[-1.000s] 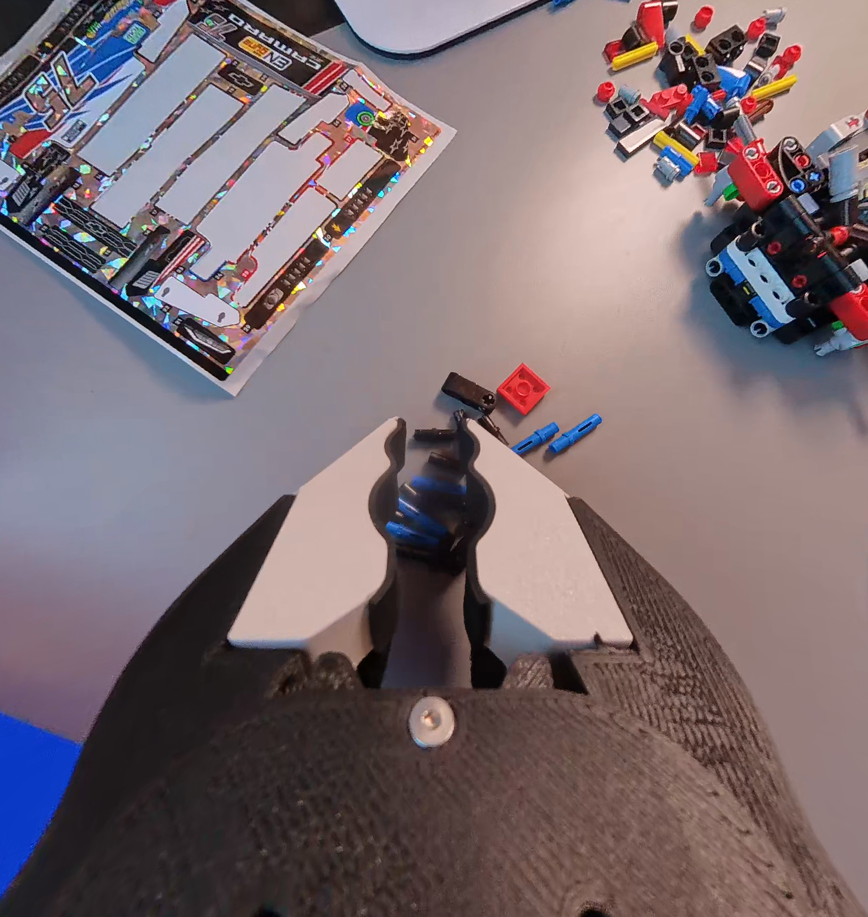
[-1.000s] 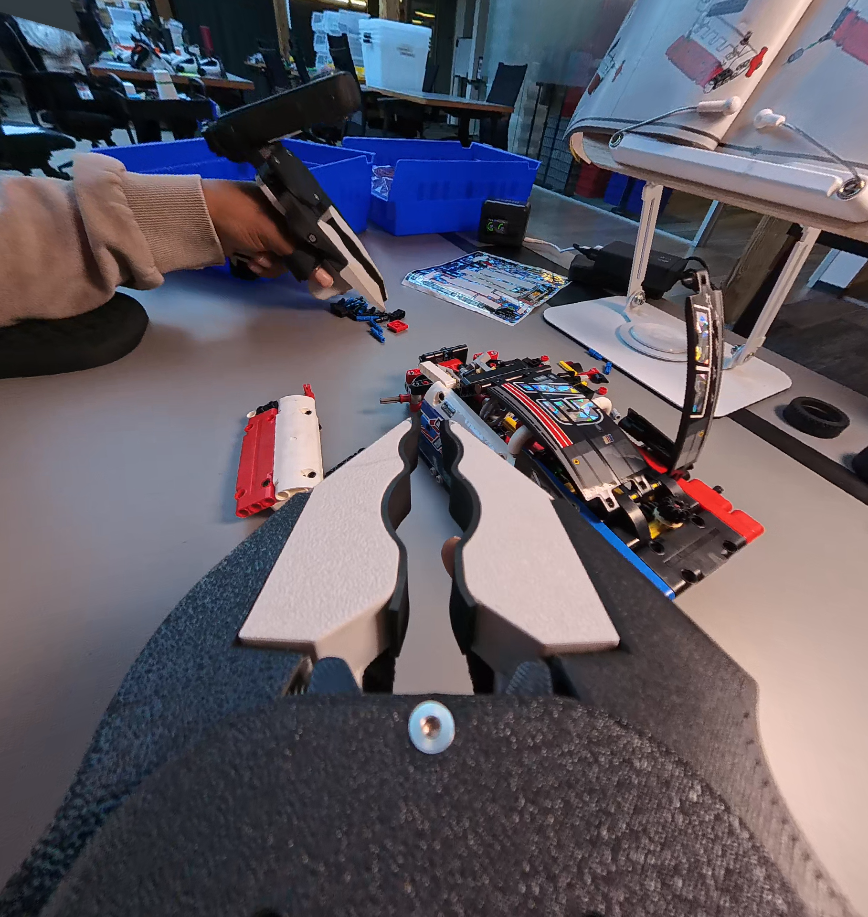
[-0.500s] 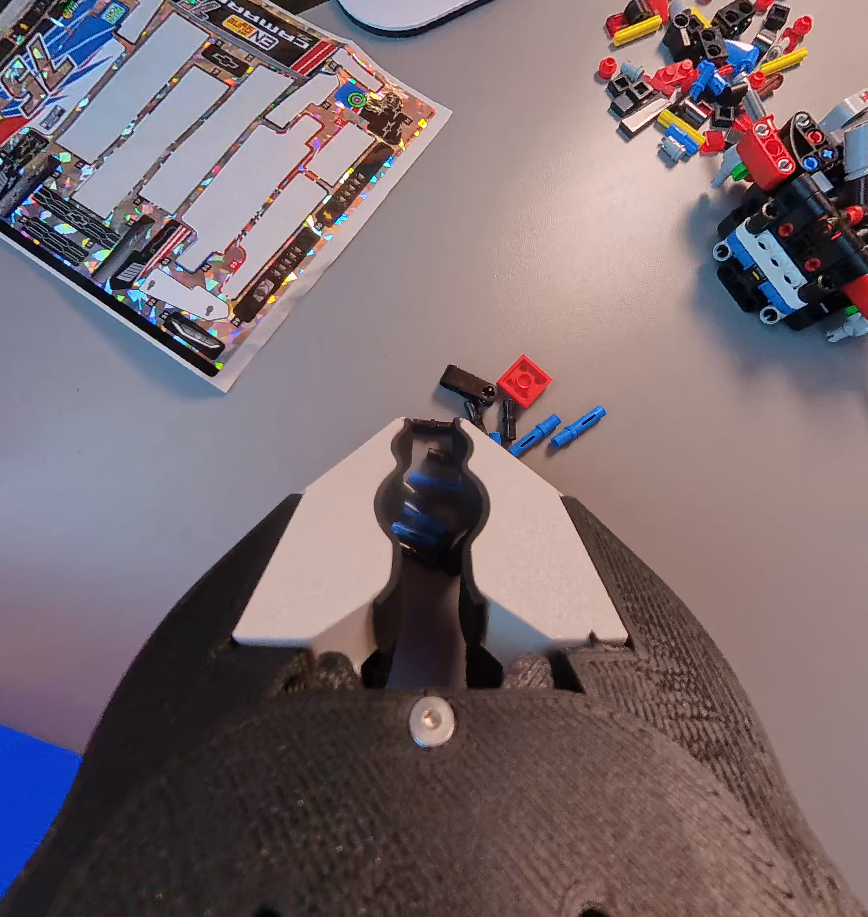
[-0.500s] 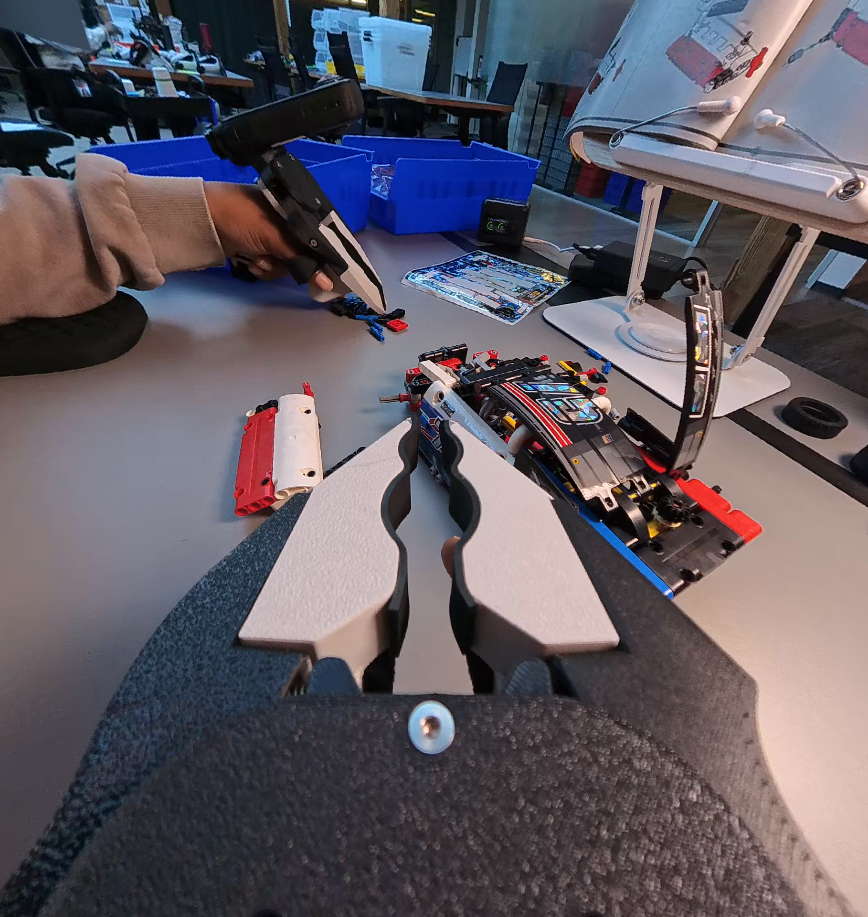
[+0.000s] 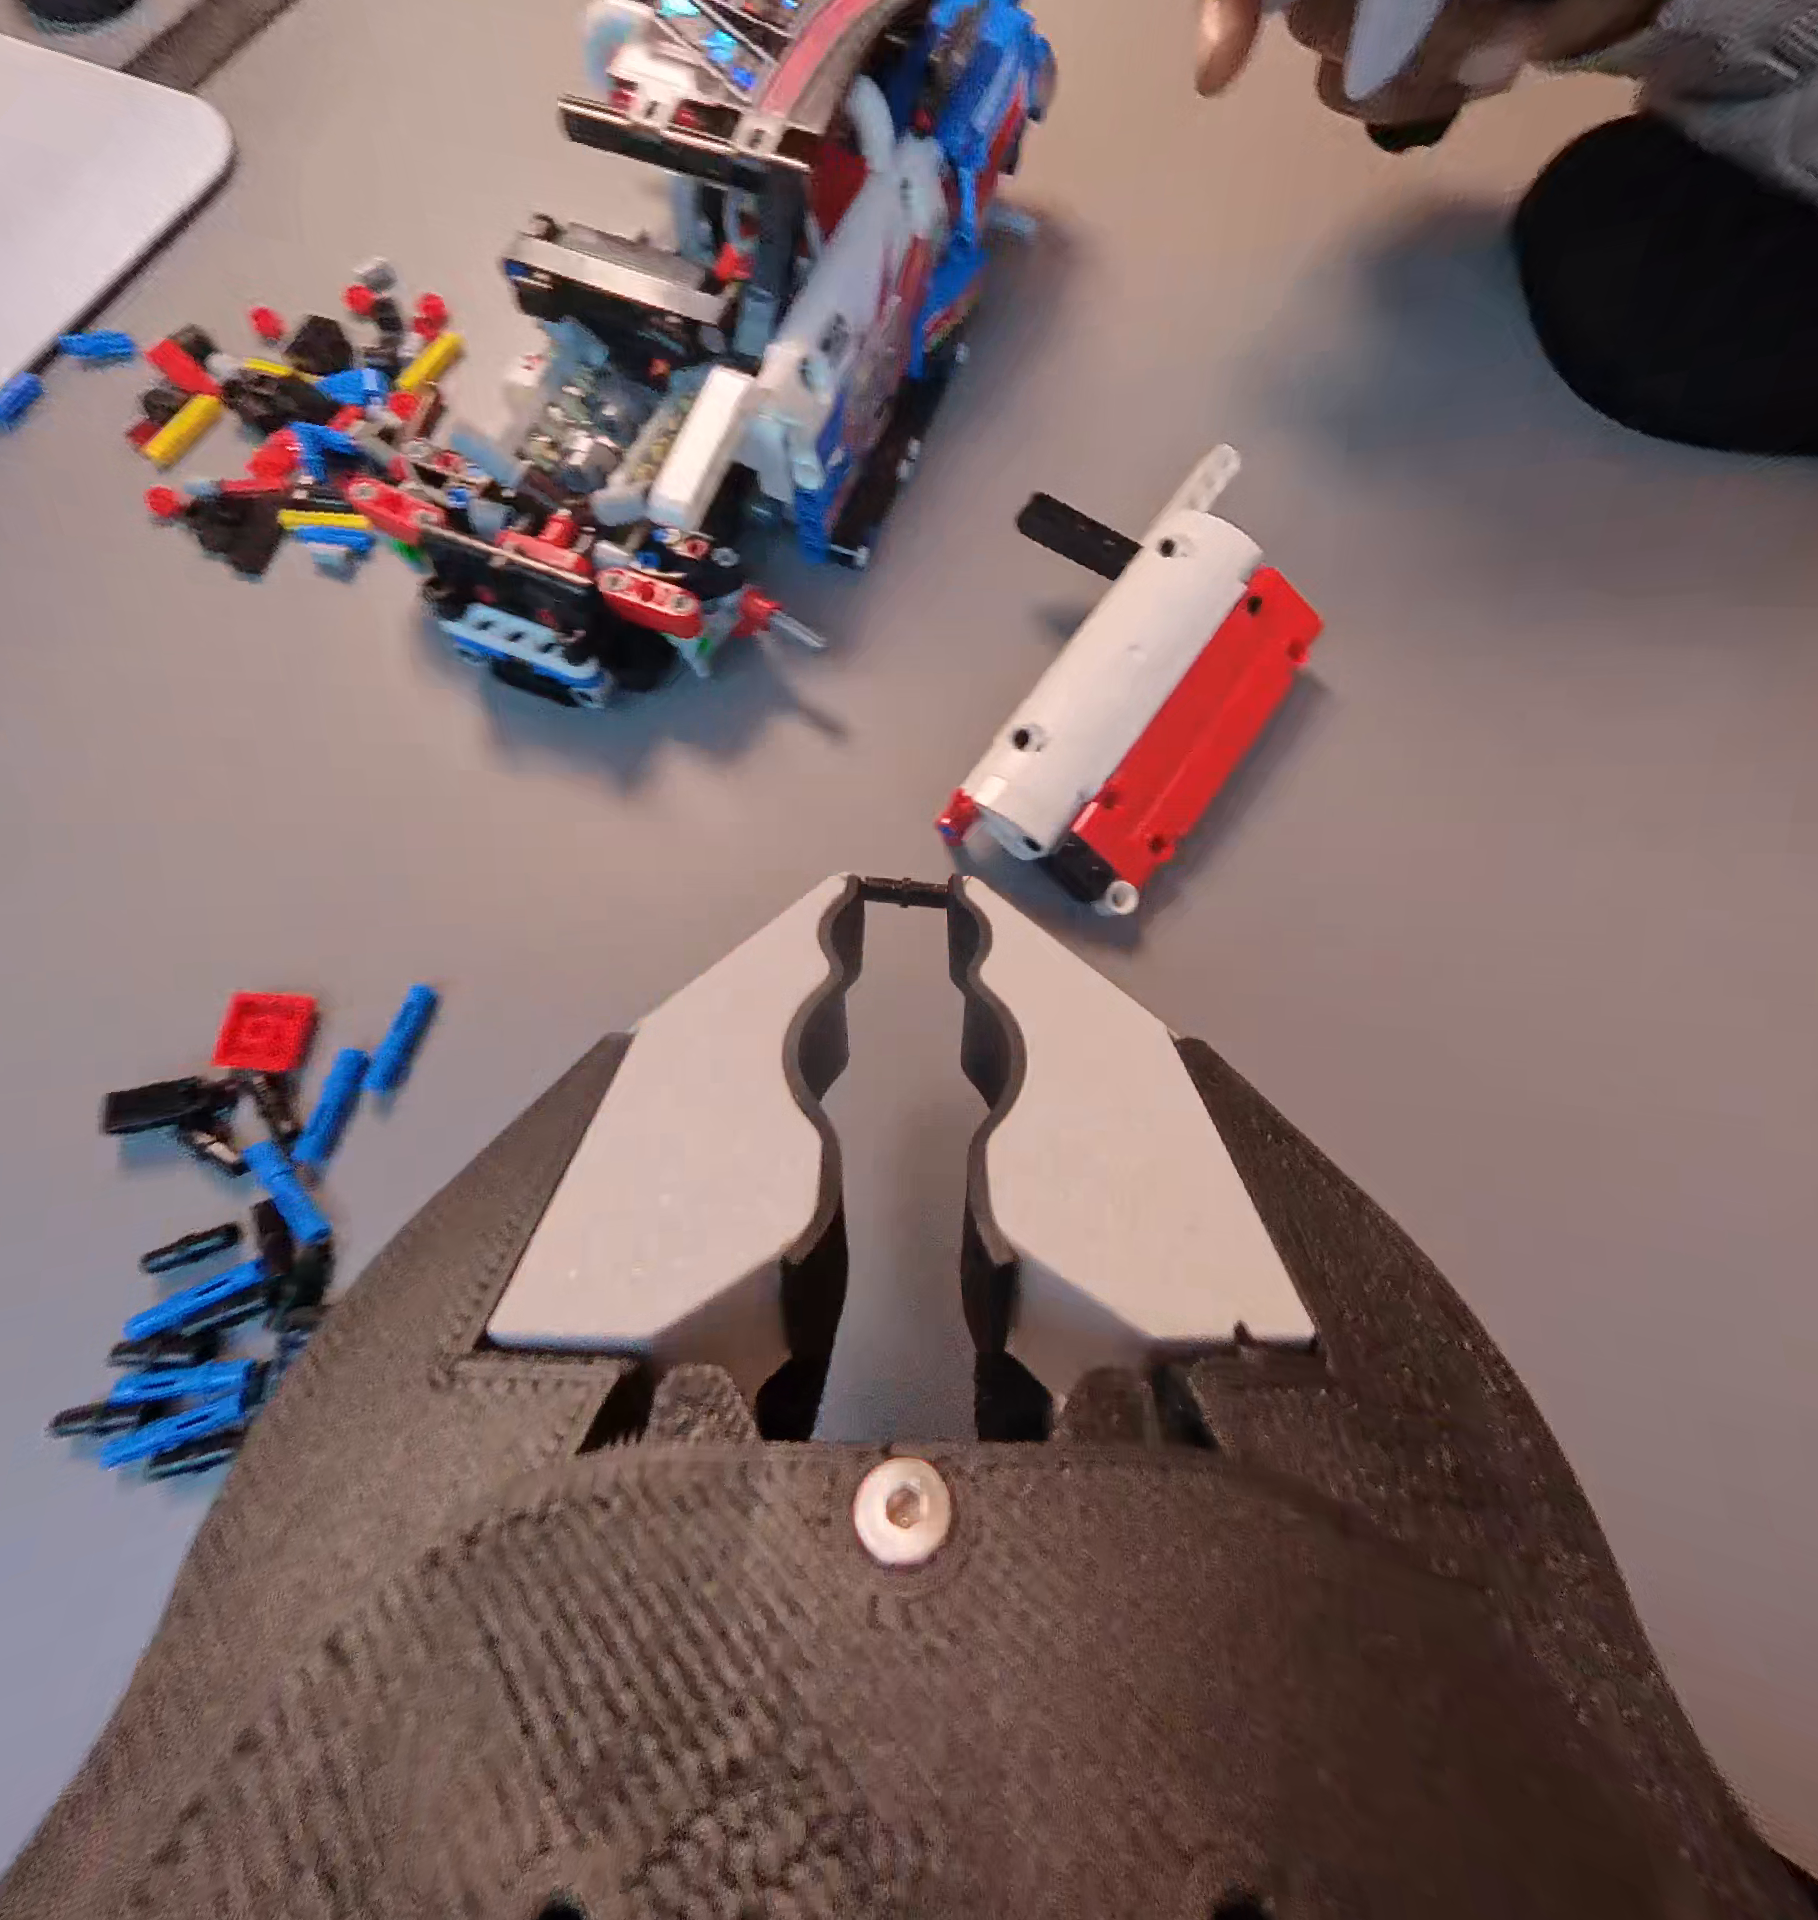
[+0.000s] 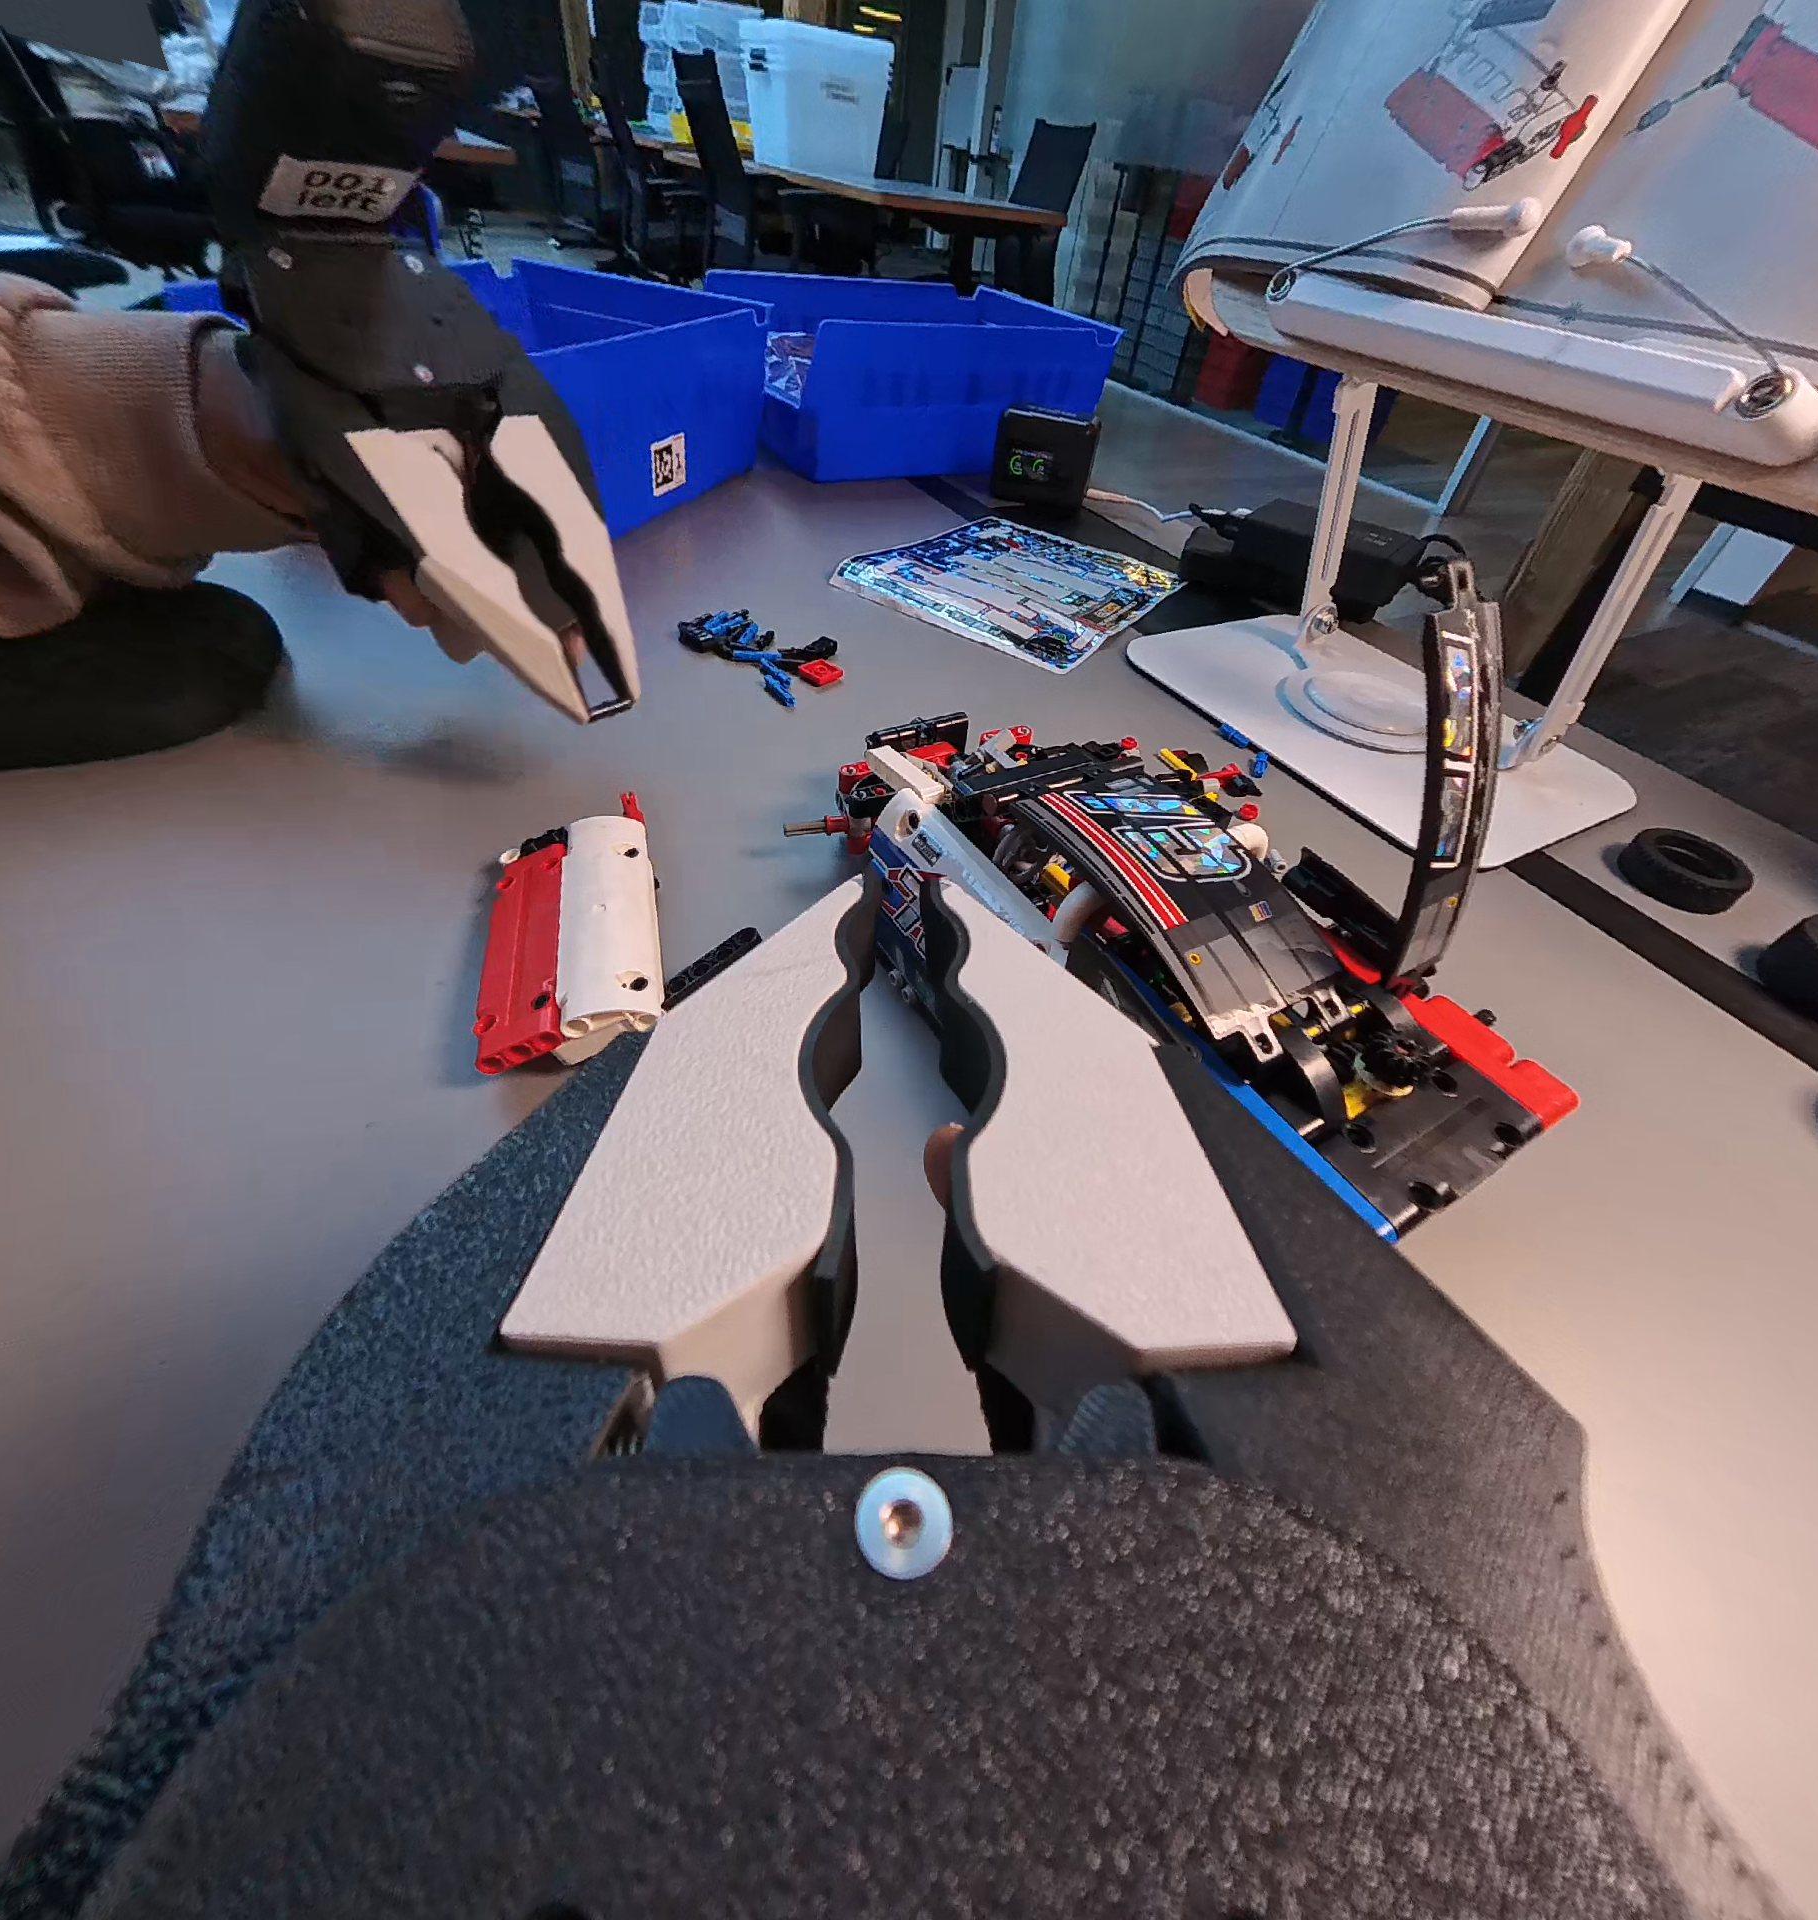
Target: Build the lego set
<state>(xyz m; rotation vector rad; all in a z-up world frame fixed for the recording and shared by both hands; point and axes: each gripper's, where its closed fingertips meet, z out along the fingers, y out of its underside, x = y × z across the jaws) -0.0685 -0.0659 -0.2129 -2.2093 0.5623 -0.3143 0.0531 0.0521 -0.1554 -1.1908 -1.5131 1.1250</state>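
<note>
Left gripper [image 5: 906,891] pinches small black pin [image 5: 906,886] crosswise at tips, above table. Red-white subassembly [image 5: 1133,707] at 1 o'clock (likely target; judgement). Next: align pin with hole. Right gripper [image 6: 897,906] narrow gap, empty, beside car body [image 6: 1175,914].

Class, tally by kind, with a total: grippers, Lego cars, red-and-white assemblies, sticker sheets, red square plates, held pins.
left gripper, right gripper: 2
Lego car: 1
red-and-white assembly: 1
sticker sheet: 1
red square plate: 1
black pin: 1
Total: 7
</note>
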